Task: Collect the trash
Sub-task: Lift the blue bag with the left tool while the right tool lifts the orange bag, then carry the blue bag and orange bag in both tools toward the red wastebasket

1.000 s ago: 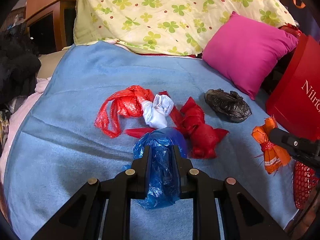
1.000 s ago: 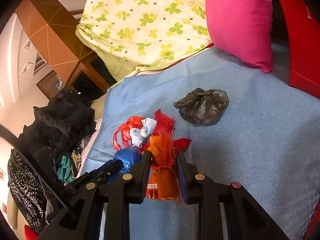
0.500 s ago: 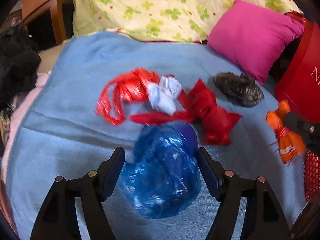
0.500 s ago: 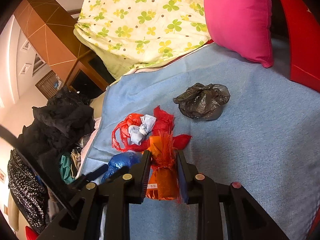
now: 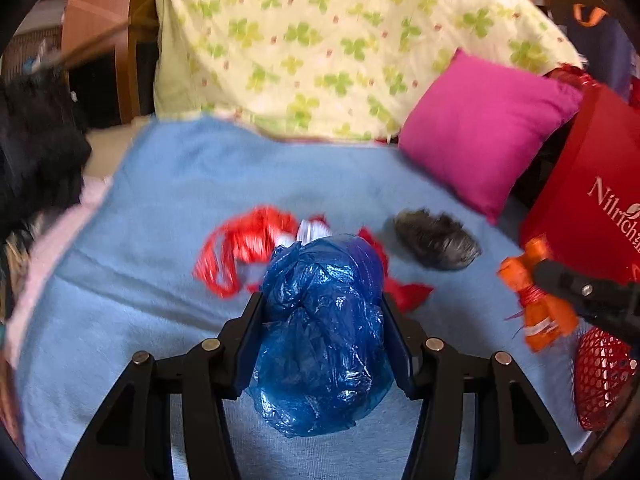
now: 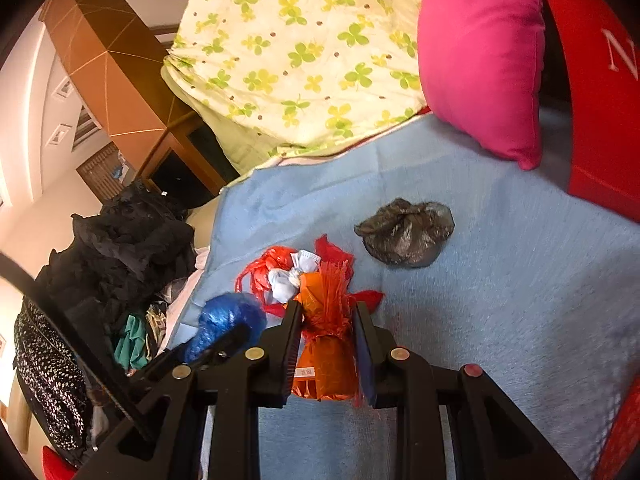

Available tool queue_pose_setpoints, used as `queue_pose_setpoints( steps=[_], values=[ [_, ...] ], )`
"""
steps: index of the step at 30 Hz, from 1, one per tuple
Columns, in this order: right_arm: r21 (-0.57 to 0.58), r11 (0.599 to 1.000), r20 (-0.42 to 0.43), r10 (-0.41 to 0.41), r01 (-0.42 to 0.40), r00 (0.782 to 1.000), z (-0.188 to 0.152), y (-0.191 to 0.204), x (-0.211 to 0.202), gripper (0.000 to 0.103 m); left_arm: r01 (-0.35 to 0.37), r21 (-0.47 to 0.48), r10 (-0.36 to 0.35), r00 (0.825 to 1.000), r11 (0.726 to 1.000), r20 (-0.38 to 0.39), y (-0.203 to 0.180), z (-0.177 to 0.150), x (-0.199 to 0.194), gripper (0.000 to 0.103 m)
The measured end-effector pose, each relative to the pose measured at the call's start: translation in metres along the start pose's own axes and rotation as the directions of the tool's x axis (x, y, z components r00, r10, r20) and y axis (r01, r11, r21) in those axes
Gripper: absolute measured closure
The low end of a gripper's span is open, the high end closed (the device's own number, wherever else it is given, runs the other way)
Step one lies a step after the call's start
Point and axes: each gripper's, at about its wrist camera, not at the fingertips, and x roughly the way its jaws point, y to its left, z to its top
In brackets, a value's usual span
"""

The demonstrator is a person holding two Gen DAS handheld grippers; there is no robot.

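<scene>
The blue bag (image 5: 320,332) lies lengthwise along the left claw (image 5: 322,312), its knotted end pointing far, toward the red scraps on the blue blanket (image 5: 160,208). The jaws, which have just been closing, stand partly open with their pads apparently pressing its sides, though blur makes that uncertain. The right claw (image 6: 326,332) is clamped narrowly on the orange packet (image 6: 324,344), frilled end far.
</scene>
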Motion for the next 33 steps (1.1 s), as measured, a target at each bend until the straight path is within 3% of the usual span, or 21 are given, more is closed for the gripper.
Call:
queue_pose_setpoints(
  steps=[9, 21, 33],
  values=[
    [-0.025, 1.000, 0.040, 0.007, -0.007, 0.999, 0.001, 0.010, -0.027, 0.076, -0.062, 0.047, 0.056, 0.992, 0.997, 0.114, -0.029, 0.015, -0.055, 0.046],
    [-0.035, 0.999, 0.082, 0.033, -0.030, 0.996, 0.002, 0.018, -0.047, 0.076, -0.123, 0.070, 0.112, 0.984, 0.990, 0.136, -0.031, 0.018, -0.084, 0.046],
    [-0.055, 0.998, 0.112, 0.046, -0.040, 0.993, 0.000, 0.029, -0.062, 0.076, -0.135, 0.073, 0.123, 0.981, 0.988, 0.150, -0.030, 0.020, -0.091, 0.046]
  ],
)
